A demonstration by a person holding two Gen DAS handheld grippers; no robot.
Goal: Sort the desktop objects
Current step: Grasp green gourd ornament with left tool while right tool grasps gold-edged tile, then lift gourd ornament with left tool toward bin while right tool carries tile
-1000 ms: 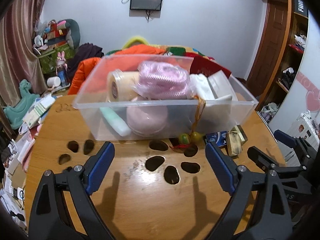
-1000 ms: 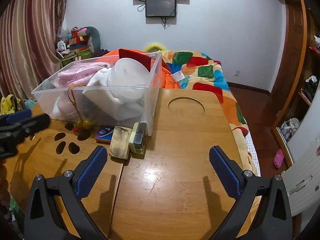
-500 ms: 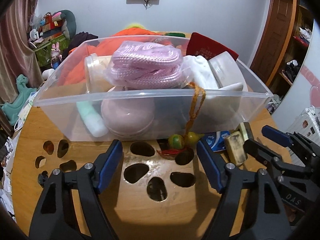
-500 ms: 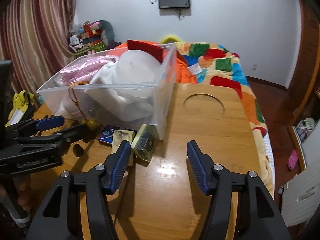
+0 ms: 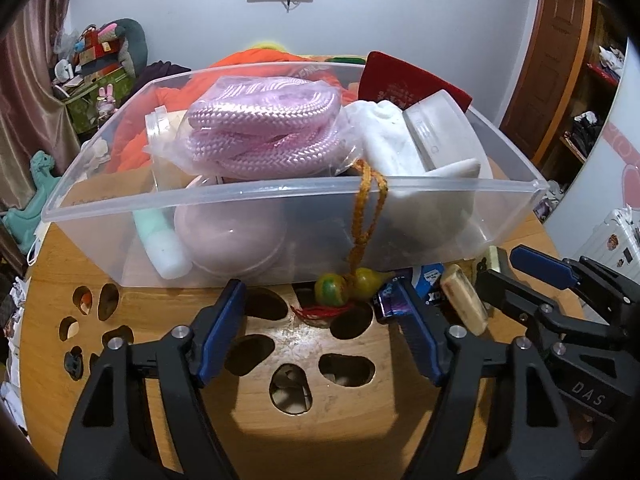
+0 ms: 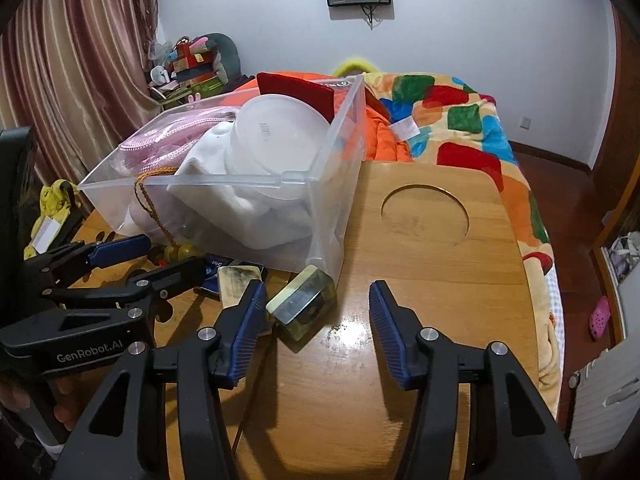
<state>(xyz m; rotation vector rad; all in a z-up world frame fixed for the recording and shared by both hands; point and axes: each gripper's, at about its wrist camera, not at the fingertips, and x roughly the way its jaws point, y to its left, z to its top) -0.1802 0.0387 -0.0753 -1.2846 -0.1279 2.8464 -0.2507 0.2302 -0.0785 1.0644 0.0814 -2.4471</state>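
Much of what fills the clear plastic storage bin (image 5: 280, 200) is blurred behind its frosted front wall: a pale mint tube (image 5: 162, 244) and a rounded pink container (image 5: 232, 240) show only as soft shapes, and the white cloth (image 5: 384, 136) and the round translucent lidded tub (image 6: 276, 140) are part buried. On top lies a coil of pink braided rope in a clear bag (image 5: 264, 128), with a dark red booklet (image 5: 404, 80) standing behind it; the gold print on its cover is too small to read. An orange braided cord (image 5: 366, 216) hangs over the bin's front rim down to two small green-and-yellow gourd charms (image 5: 346, 286) on the wooden table with paw-shaped cut-outs (image 5: 280, 340). The left gripper (image 5: 322, 322) has its jaws closing, and they stand apart on either side of the charms' red tassel without touching it. A blue packet (image 5: 430, 282) is half covered, its white lettering cut off. The right gripper (image 6: 318, 316) is also closing, still parted, with a yellowish clear resin block (image 6: 302, 300) just beside its left pad. A cream rectangular bar (image 6: 236, 280) lies next to it. "GenRobot.AI" reads on the left gripper's body, "DAS" on the right's.
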